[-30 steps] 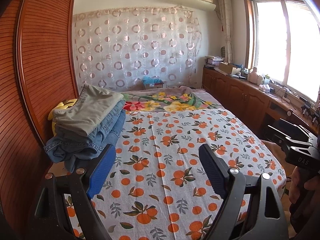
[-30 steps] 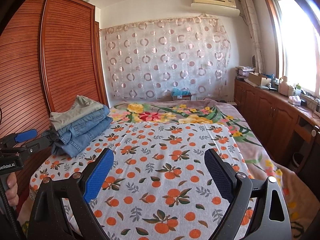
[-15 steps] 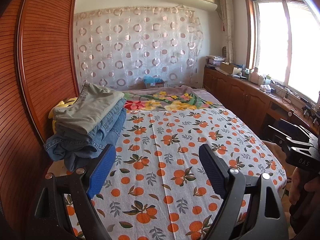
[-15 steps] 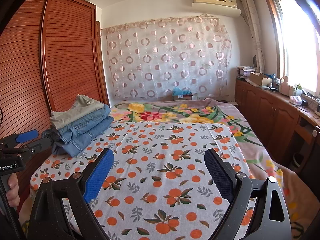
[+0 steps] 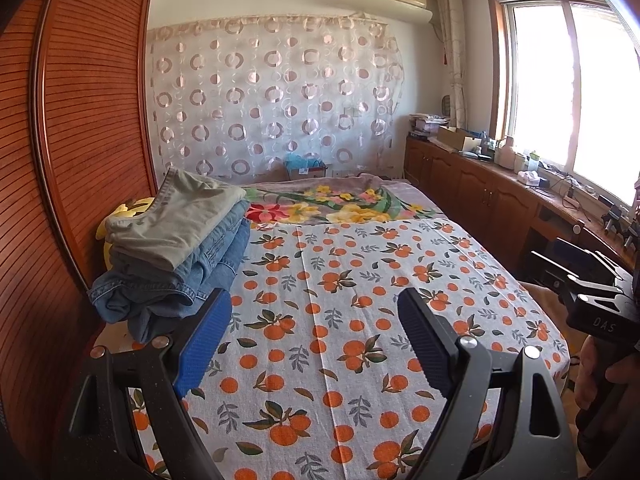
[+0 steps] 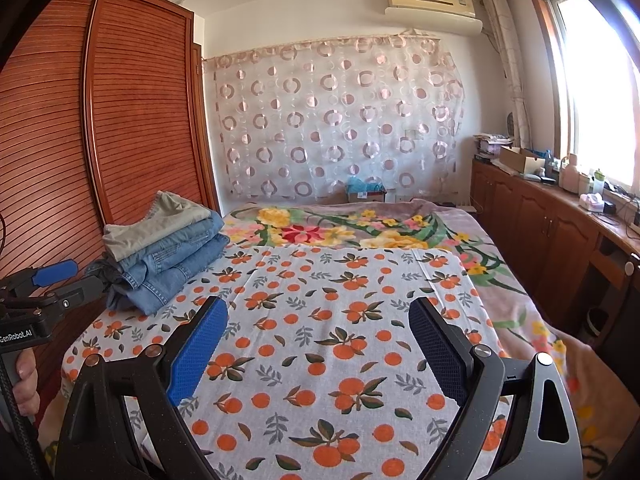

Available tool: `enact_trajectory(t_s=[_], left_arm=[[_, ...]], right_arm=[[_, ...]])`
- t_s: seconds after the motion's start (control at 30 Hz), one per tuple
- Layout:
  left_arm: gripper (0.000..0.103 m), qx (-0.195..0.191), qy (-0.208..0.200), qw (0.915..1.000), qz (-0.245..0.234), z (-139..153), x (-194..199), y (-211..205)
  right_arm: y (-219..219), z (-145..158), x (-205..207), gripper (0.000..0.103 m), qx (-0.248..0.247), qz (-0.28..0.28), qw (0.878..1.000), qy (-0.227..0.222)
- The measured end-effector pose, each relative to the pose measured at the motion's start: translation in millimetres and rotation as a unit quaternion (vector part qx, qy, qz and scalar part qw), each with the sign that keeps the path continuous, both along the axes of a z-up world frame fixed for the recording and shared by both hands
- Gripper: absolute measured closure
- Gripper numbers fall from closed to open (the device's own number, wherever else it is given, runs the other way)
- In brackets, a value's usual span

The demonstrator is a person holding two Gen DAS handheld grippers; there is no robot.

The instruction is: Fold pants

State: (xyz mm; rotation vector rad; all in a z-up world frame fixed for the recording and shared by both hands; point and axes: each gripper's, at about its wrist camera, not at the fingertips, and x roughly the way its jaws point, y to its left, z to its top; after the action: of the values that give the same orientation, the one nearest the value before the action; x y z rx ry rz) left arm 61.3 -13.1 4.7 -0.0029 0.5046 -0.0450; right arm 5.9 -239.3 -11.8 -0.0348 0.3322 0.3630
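So the pants (image 5: 172, 248) sit as a folded stack at the left edge of the bed (image 5: 360, 320), mid-left of the frame in both views: a khaki pair on top, two or so denim pairs under it. The bottom denim layer bulges out and droops past the orange-print sheet toward the wardrobe (image 5: 80, 140).

Both sets of fingers are spread wide and hold nothing. The left gripper (image 5: 312, 344) hangs low over the sheet with the stack just beyond its left finger. The right gripper (image 6: 316, 352) is further off, with the stack up and left of it.

My worry is that the stack leans toward the bed edge. Nudge it with a finger, or grab only the top pair, and the loose denim could slide off the side or come unfolded. No flat pair lies out on the sheet, so this fits either all folded or a stack waiting.
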Motion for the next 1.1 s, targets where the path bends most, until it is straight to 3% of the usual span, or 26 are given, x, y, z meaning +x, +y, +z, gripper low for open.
enact_trajectory(t_s=[1.1], left_arm=[[0.017,0.0,-0.005,1.0,0.0,3.3,-2.3,-6.2]], right_arm=[[-2.8,1.5,1.1,0.01,0.0,0.001,1.0,-0.001]])
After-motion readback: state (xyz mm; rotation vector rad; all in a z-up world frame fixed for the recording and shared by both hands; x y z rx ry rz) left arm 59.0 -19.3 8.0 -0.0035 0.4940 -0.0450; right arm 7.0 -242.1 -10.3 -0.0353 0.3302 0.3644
